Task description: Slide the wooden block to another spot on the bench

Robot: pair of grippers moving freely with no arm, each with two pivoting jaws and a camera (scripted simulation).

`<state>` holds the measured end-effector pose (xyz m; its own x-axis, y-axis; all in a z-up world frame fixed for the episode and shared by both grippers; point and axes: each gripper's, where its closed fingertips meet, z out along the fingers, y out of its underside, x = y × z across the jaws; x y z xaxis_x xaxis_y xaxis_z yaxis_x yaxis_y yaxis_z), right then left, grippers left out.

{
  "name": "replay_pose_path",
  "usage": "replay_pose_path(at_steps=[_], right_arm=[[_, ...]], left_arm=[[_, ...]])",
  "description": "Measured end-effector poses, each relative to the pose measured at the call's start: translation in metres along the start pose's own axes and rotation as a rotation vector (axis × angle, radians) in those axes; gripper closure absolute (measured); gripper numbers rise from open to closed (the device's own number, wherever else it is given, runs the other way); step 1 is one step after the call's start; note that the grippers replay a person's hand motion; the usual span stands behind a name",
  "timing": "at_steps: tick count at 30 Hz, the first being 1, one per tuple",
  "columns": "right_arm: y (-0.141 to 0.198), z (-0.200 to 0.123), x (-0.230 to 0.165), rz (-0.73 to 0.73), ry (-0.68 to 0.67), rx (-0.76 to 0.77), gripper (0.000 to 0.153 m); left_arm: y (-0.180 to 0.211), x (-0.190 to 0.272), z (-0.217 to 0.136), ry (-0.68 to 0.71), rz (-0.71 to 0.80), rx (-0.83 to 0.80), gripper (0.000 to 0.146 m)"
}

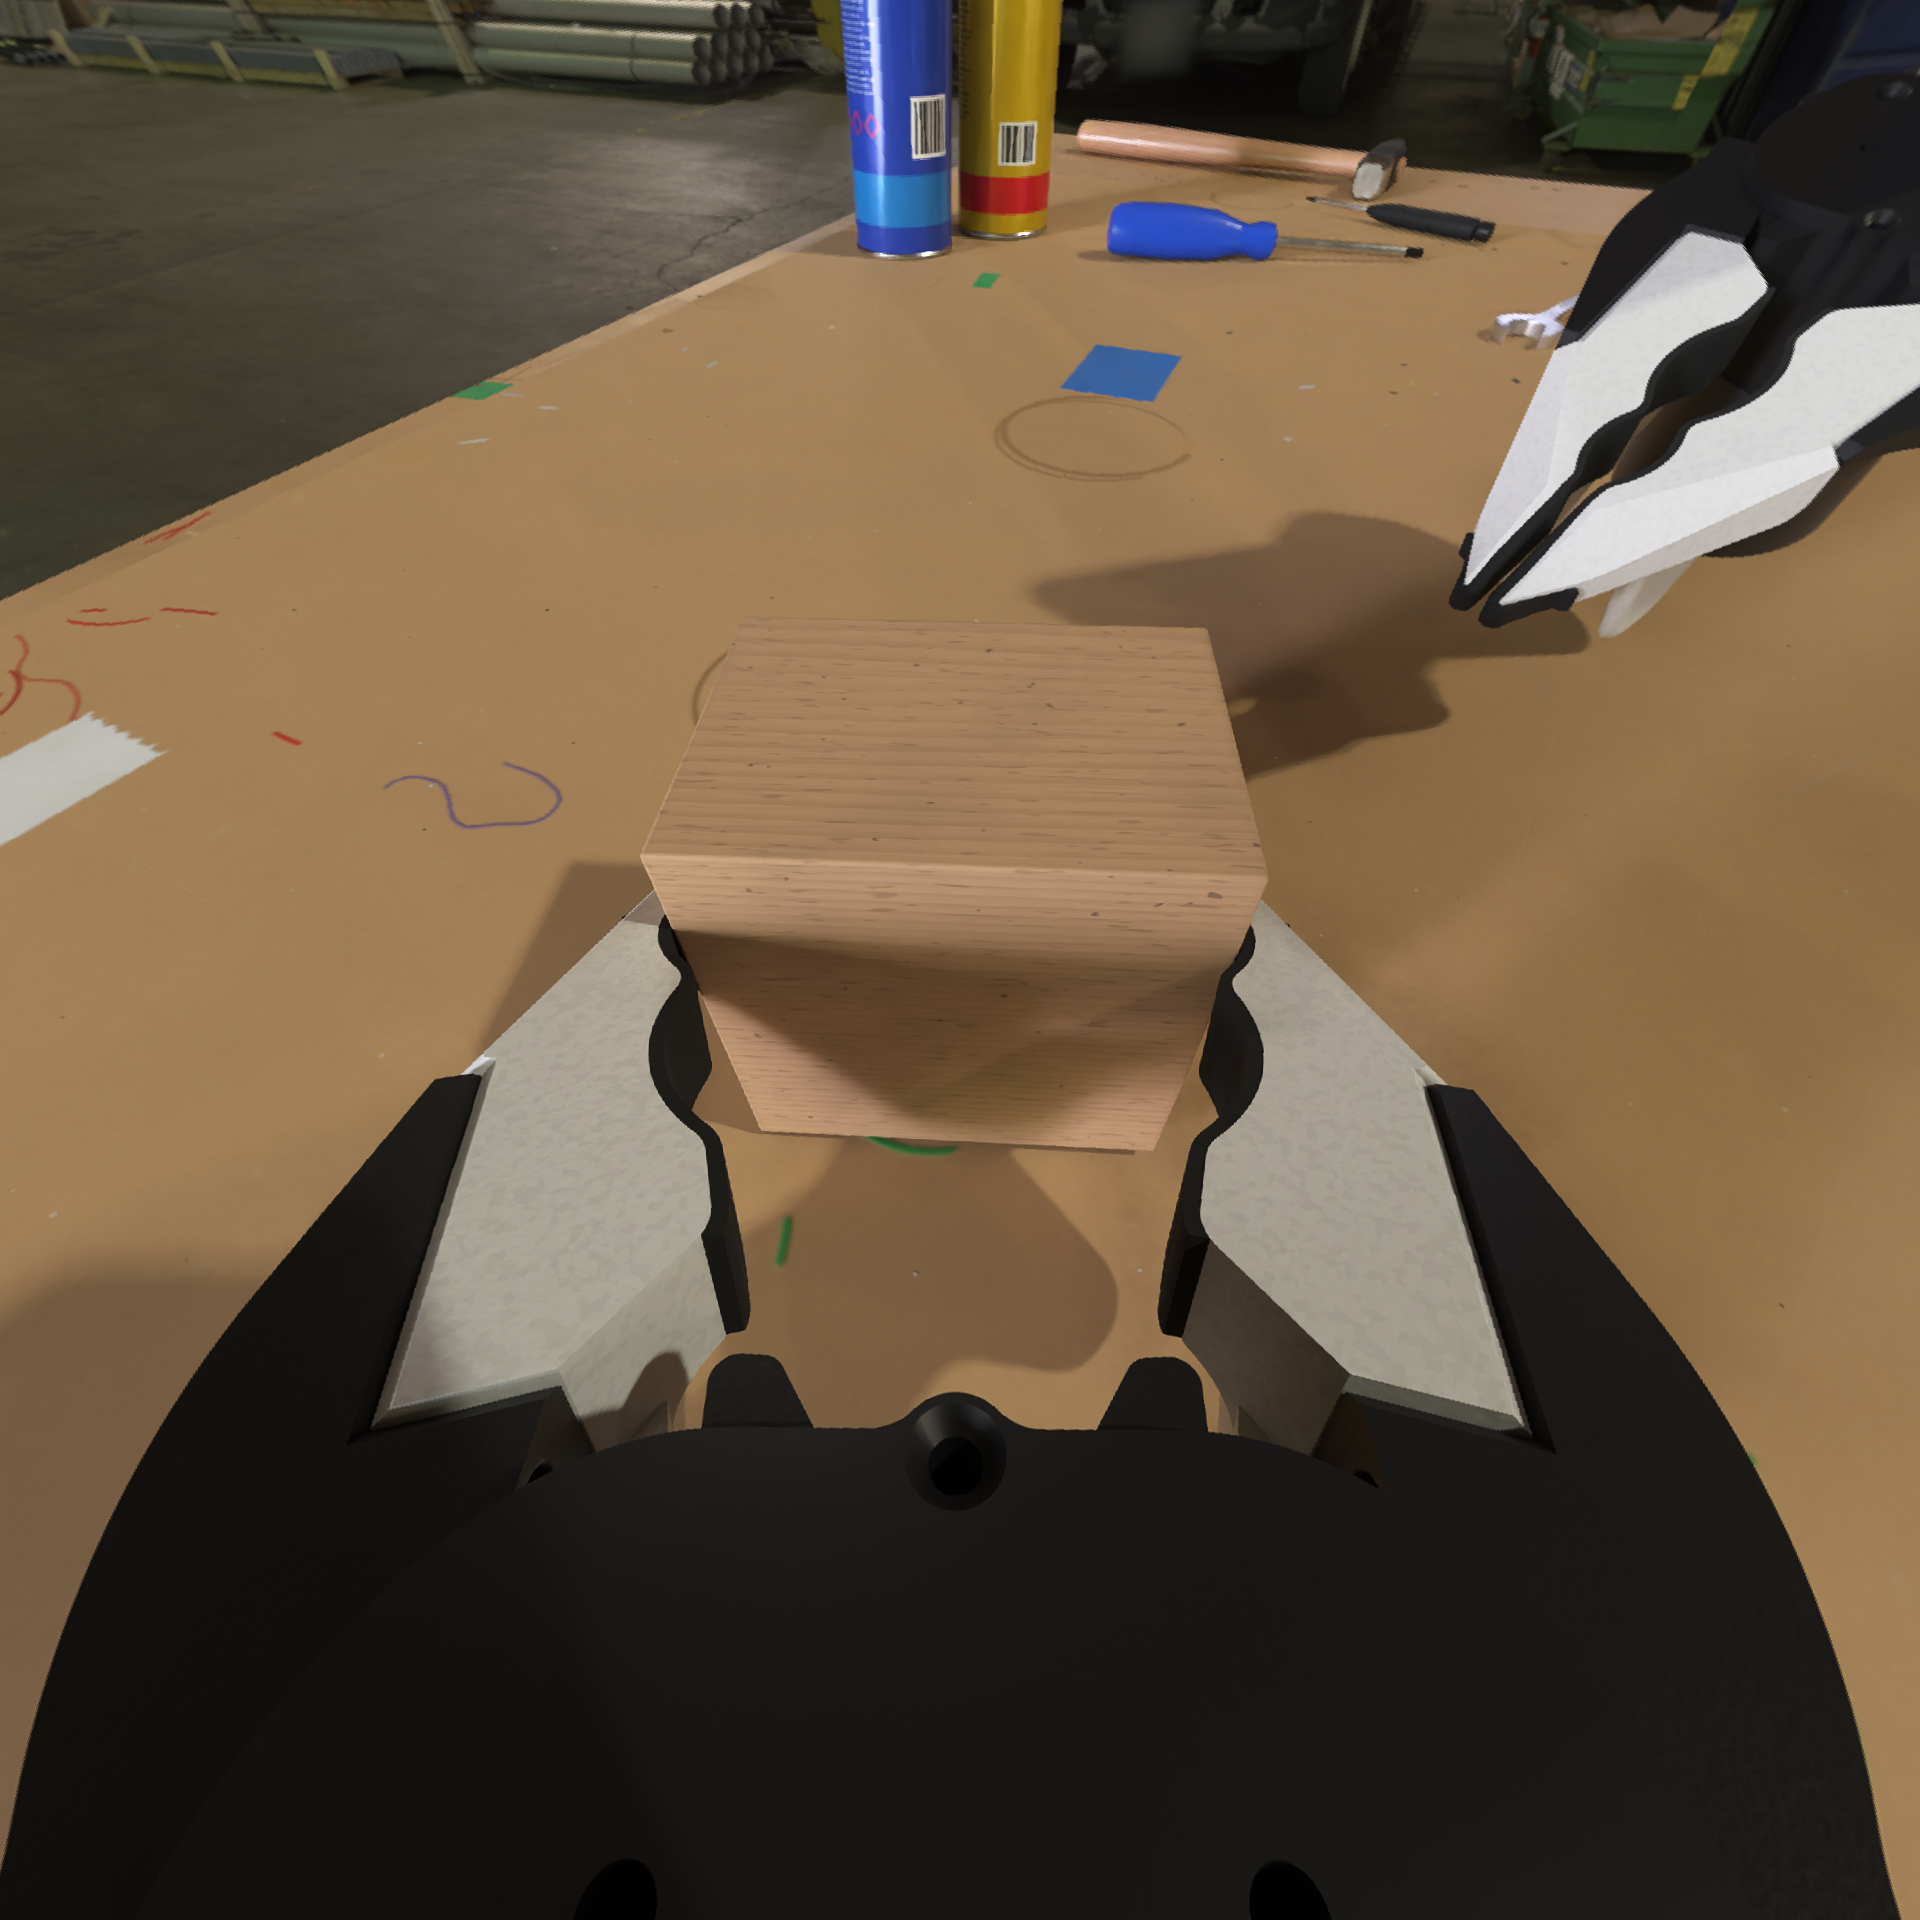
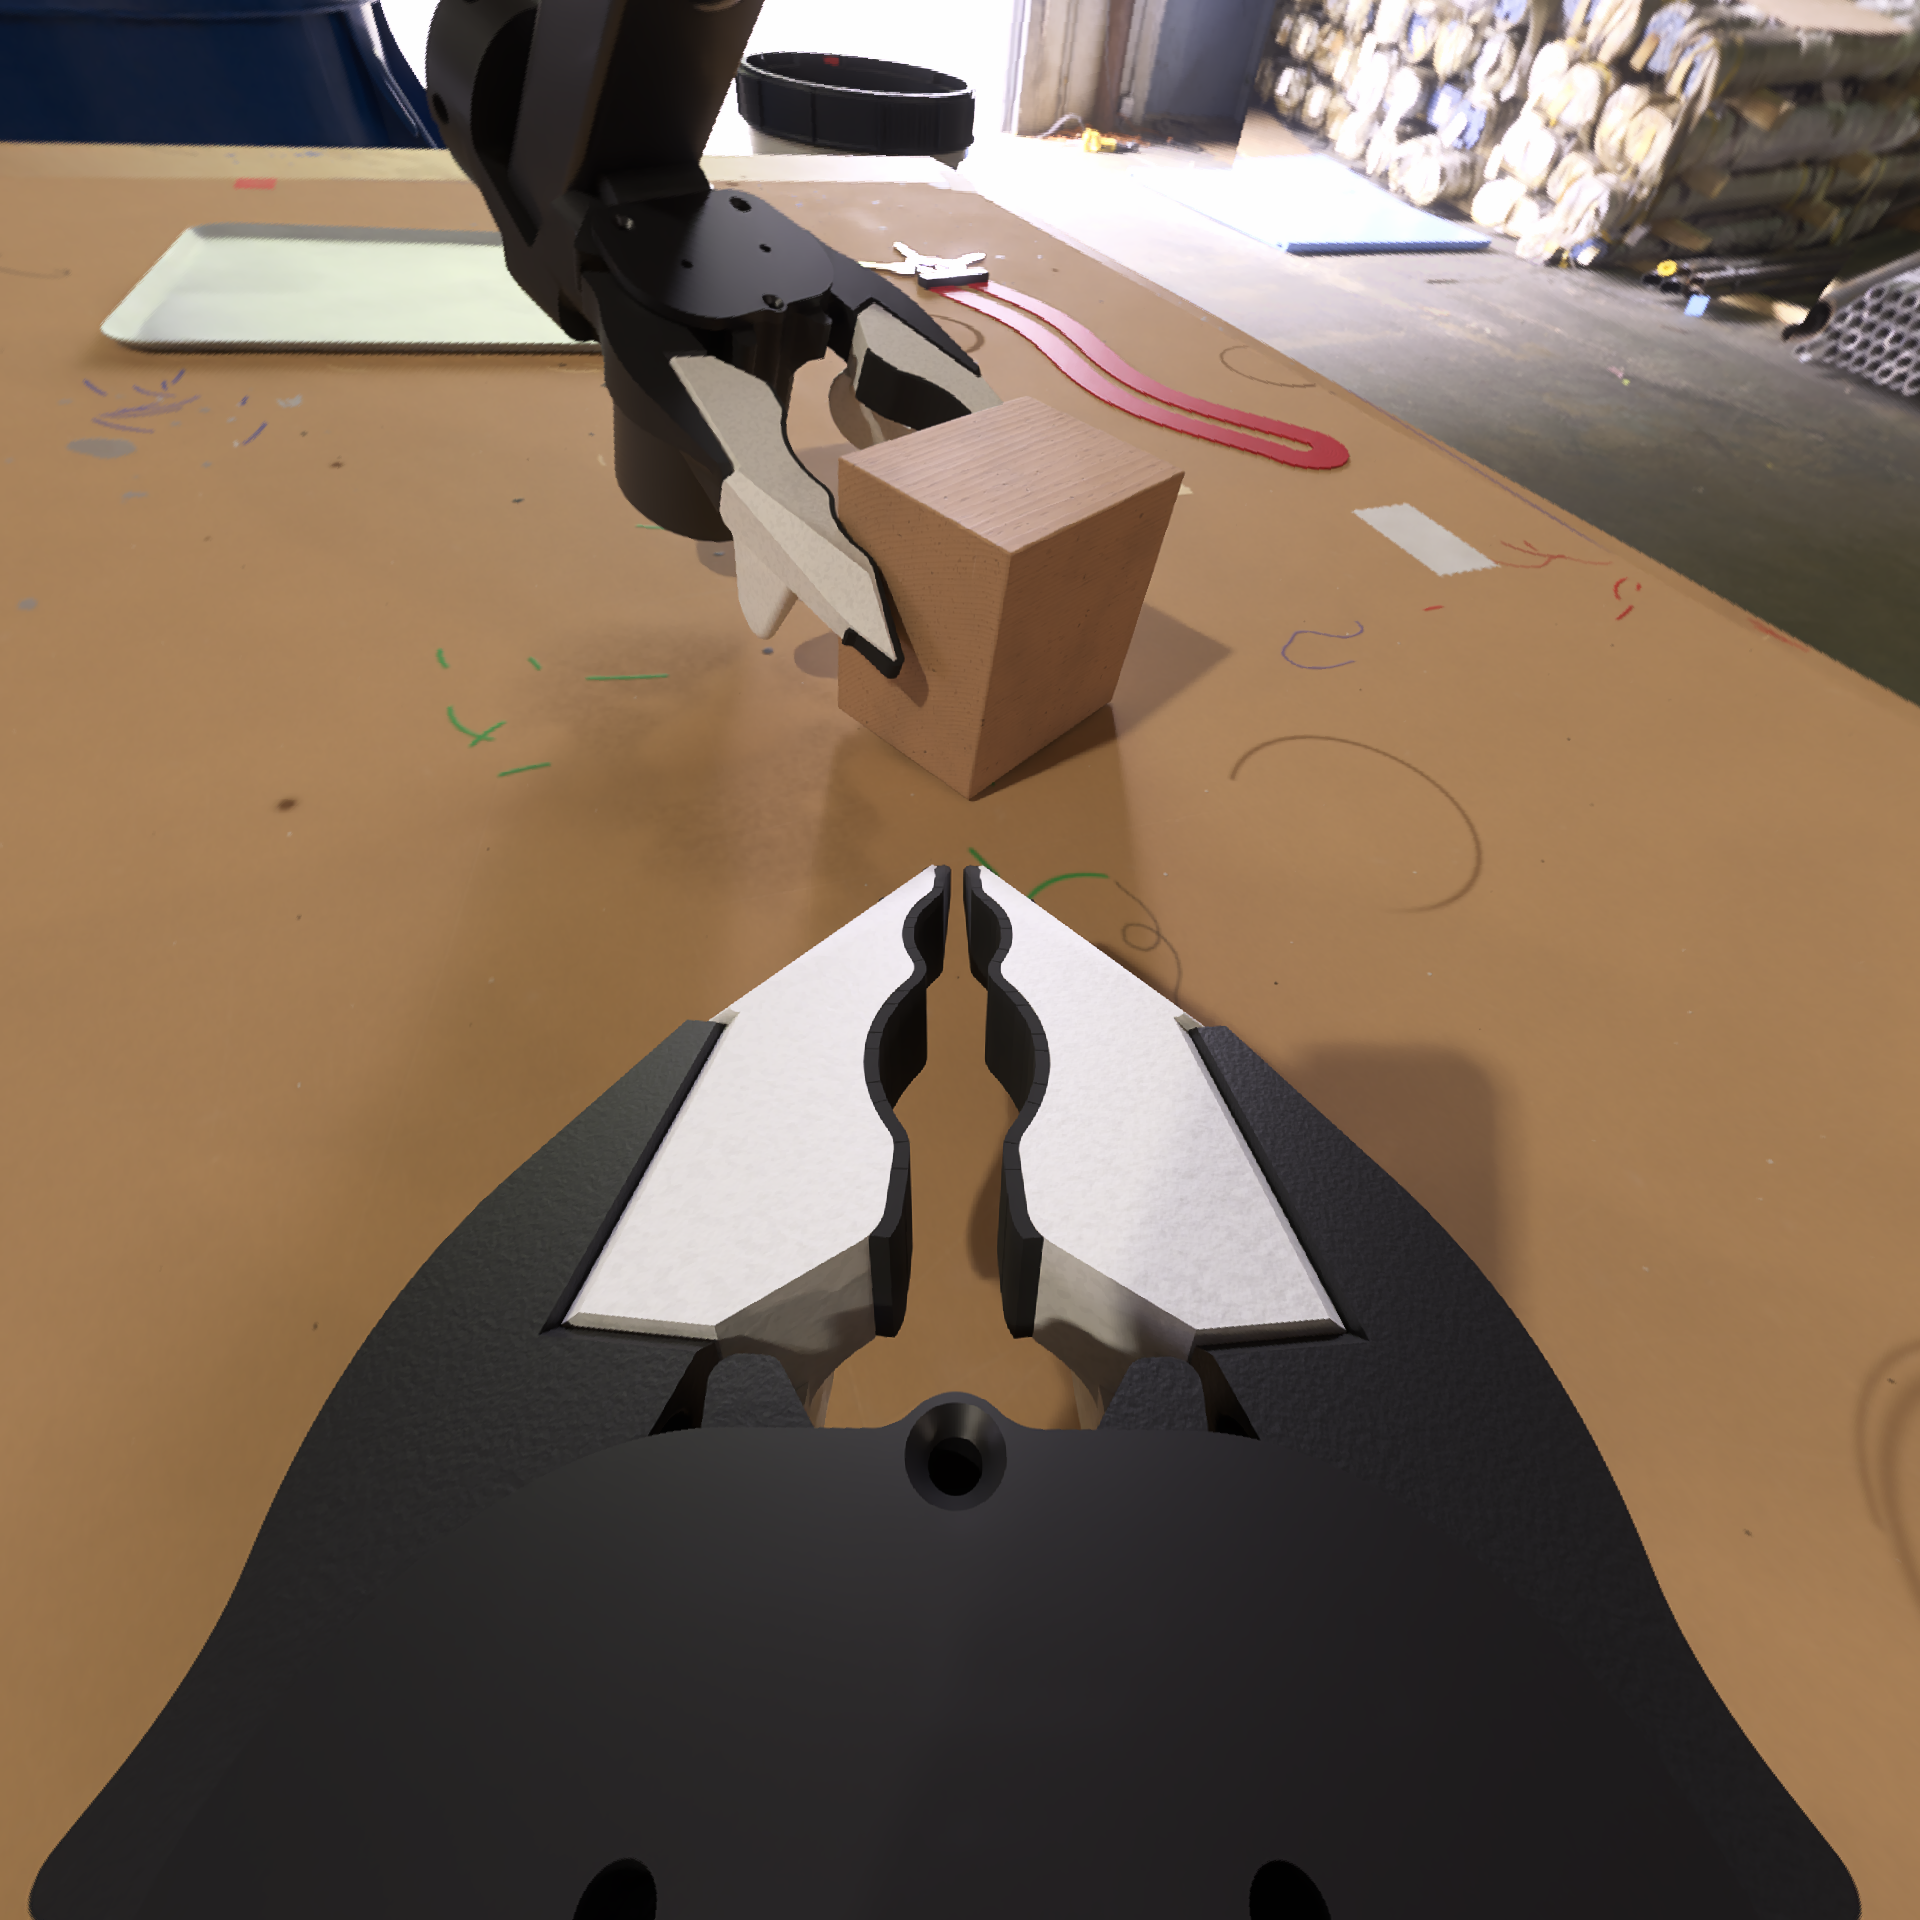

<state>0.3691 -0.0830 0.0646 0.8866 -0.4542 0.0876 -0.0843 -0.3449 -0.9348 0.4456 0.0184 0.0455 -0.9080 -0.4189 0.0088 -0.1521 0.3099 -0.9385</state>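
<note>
The wooden block (image 1: 956, 810) stands on the brown bench (image 1: 416, 1039). My left gripper (image 1: 956, 935) is shut on the block, one finger pressed on each side face near the front. In the right wrist view the block (image 2: 1039, 582) stands just ahead, with the left gripper's near finger (image 2: 821, 561) flat against its side. My right gripper (image 2: 956, 878) is shut and empty, its tips a short way in front of the block's near corner. It also shows in the left wrist view (image 1: 1501, 608), to the right of the block and apart from it.
A blue can (image 1: 902, 125), a yellow can (image 1: 1006, 114), a blue-handled screwdriver (image 1: 1190, 231), a hammer (image 1: 1236, 151) and a black screwdriver (image 1: 1423, 218) lie at the far end. A white tray (image 2: 312, 286) and a red strap (image 2: 1132, 384) lie beyond the block. The bench edge (image 2: 1662, 582) runs close by.
</note>
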Motion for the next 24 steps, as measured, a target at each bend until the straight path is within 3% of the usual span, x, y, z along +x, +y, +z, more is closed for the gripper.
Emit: replay_pose_path(at_steps=[14,17,20,24], right_arm=[[0.007,0.012,-0.003,0.005,0.023,-0.034,0.151],[0.009,0.014,-0.004,-0.010,0.040,-0.049,0.150],[0.011,0.014,-0.002,-0.023,0.097,-0.088,0.150],[0.012,0.017,-0.003,0.019,0.195,-0.145,0.150]], left_arm=[[0.006,0.003,-0.005,0.222,0.033,-0.042,0.049],[0.002,0.000,-0.011,0.228,0.009,-0.014,0.017],[0.003,-0.006,-0.027,0.126,-0.019,-0.030,0.014],[0.028,-0.021,-0.061,-0.226,-0.030,-0.203,0.010]])
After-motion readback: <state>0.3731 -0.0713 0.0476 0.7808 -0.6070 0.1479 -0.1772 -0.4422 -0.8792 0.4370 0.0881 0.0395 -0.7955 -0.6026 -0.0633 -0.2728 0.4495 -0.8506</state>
